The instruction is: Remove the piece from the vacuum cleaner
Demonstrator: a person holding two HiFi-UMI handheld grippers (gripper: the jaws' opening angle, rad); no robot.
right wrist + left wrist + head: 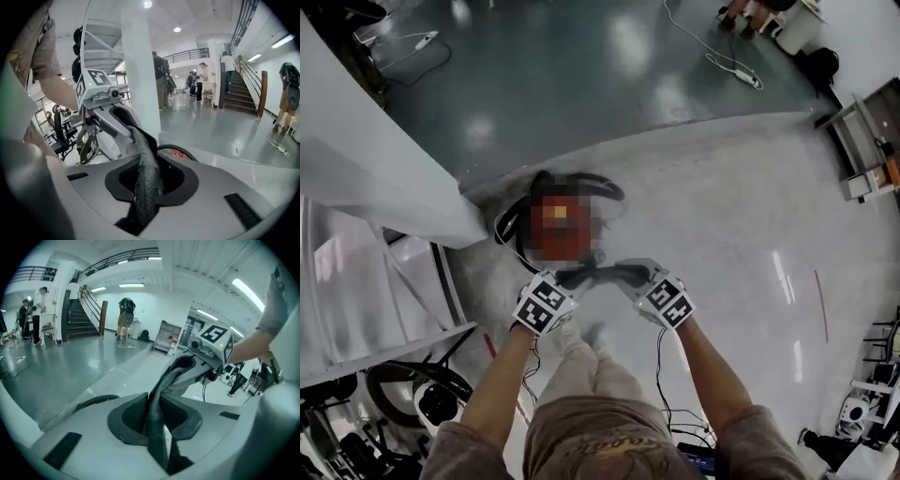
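Counting now: two tools, left tool (570,284) and right tool (630,277), one dark piece (602,274), one vacuum (565,230) with one black hose (600,183), one staircase (239,96), and one white pillar (140,70) over there

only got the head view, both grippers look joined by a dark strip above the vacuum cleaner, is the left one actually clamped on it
Observer: Yes. The left gripper view shows the left gripper with its jaws pinched on the dark grey piece.
Operator: and the right one
Observer: The right gripper is shut on the other end of it, as its own view shows.
Operator: what is the thing, rigid or soft
Observer: It looks soft. The right gripper view shows a dotted, mesh-like surface, and the dark grey piece twists as it runs from one gripper to the other.
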